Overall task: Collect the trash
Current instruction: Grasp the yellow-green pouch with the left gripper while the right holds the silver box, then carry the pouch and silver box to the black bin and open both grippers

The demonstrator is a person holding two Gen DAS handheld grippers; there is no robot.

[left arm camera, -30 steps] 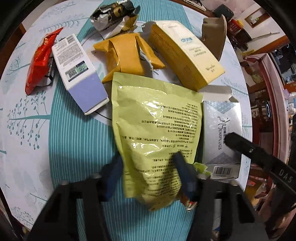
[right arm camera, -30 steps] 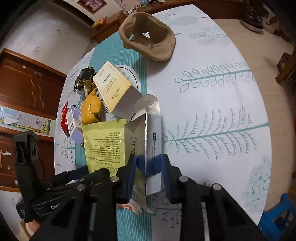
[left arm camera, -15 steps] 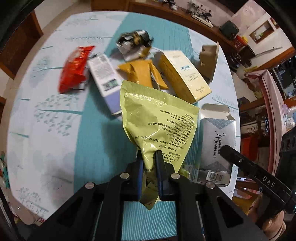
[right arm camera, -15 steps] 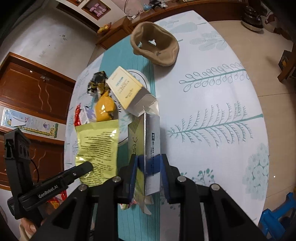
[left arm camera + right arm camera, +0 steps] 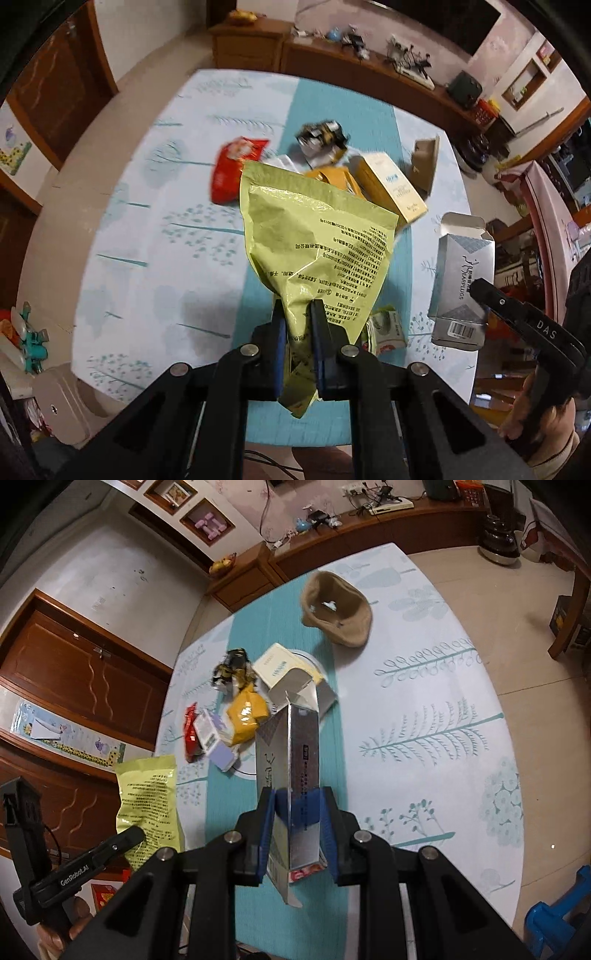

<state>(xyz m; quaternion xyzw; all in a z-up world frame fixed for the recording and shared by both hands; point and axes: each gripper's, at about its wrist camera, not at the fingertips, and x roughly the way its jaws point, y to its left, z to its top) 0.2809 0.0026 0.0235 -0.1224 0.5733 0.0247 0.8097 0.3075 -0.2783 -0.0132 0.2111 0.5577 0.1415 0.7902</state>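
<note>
Left gripper (image 5: 296, 334): jaws closed tight on the lower end of a yellow-green pouch (image 5: 314, 236). The pouch hangs clear above the table (image 5: 147, 229), its printed side toward the camera and its crumpled bottom corner poking out below the blue pads (image 5: 317, 332).

Right gripper (image 5: 298, 812): jaws clamped on a silver earplug box (image 5: 295, 760), held edge-on and off the table, open flap end pointing away. Seen from the left wrist, the same box (image 5: 461, 280) floats to the right of the pouch, barcode low.

Just under the pouch on the near table edge: a small green-and-white wrapper (image 5: 386, 328), partly hidden.

Further out, the remaining trash lies in a cluster on the teal centre strip:
- a red snack packet (image 5: 191, 734), leftmost
- a white-and-lilac carton (image 5: 216, 742), touching the red packet
- a crumpled orange-yellow bag (image 5: 246, 716)
- a cream box (image 5: 284, 668) with an open grey end
- a black-and-gold foil wrapper (image 5: 231, 668) beyond them.

Farthest on the table, apart from the cluster: a tan cap (image 5: 338, 609), lying open side up.

Behind the table: a wooden sideboard (image 5: 351, 528) carrying cables and small items.
</note>
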